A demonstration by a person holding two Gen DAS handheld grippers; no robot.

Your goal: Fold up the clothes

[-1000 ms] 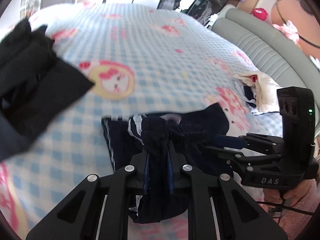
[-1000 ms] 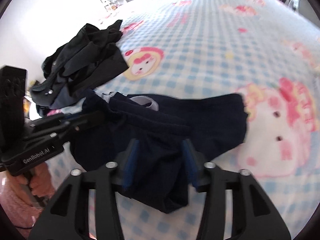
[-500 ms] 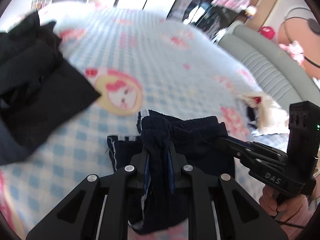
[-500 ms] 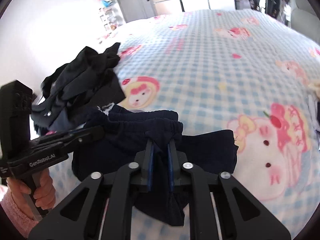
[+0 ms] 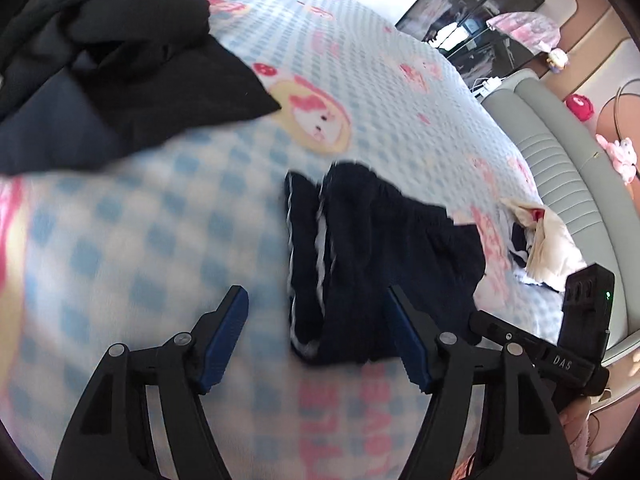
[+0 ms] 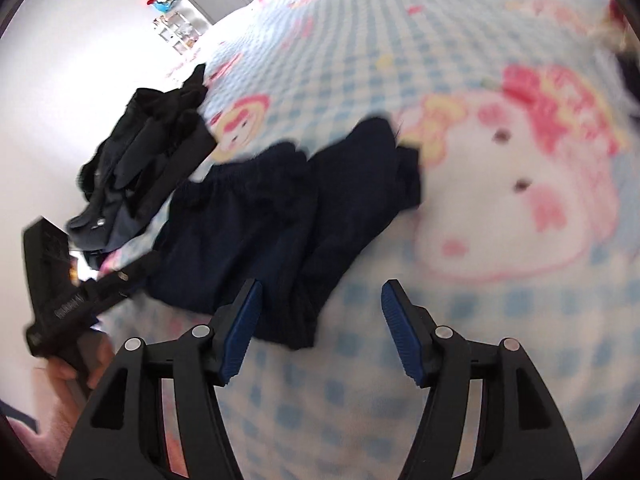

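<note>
Navy shorts (image 5: 372, 264) with white side stripes lie crumpled on the blue-checked blanket (image 5: 140, 240). My left gripper (image 5: 320, 340) is open just in front of them, its blue pads wide apart and holding nothing. In the right wrist view the same shorts (image 6: 288, 224) lie flat on the blanket, and my right gripper (image 6: 320, 328) is open at their near edge, empty. Each view shows the other gripper at its side: the right one (image 5: 560, 344) and the left one (image 6: 68, 284), held by a hand.
A heap of black clothes (image 5: 100, 60) lies at the left of the bed, also in the right wrist view as a black pile (image 6: 148, 152). A white and dark garment (image 5: 540, 240) lies near the grey padded bed edge (image 5: 560, 160).
Both grippers were shut on the shorts half a second ago; now both stand open and the shorts have dropped onto the blanket. The views have swung and blurred.
</note>
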